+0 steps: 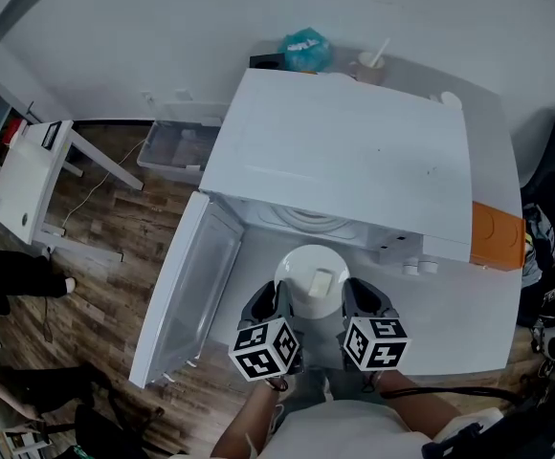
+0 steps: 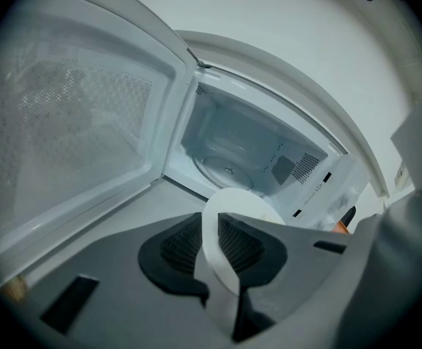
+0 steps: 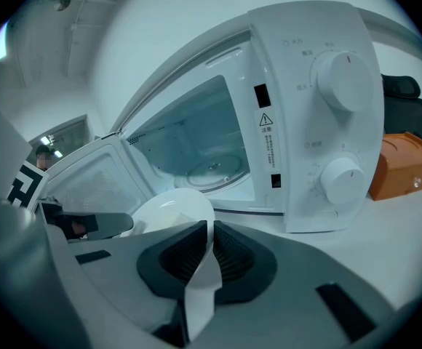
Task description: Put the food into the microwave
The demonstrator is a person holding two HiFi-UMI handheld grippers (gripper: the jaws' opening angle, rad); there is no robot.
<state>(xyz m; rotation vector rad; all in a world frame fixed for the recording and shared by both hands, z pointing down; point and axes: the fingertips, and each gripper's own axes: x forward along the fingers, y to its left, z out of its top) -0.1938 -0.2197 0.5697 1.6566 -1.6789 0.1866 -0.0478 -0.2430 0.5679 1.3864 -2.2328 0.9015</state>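
Left hand-held gripper [image 1: 276,306] has its jaws pinched on the white plate [image 1: 306,264] at its nine o'clock rim; the right hand-held gripper [image 1: 356,304] clamps the three o'clock rim. Pale food [image 1: 321,282] sits on the plate, just before the microwave [image 1: 354,151] at twelve o'clock, whose door [image 1: 187,295] hangs open.

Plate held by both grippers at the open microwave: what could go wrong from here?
1. The left gripper and right gripper each pinch the plate only at its rim; uneven hands could tilt it and slide the food piece off.
2. The microwave opening looks narrow for both grippers; one might bump the door or control panel.
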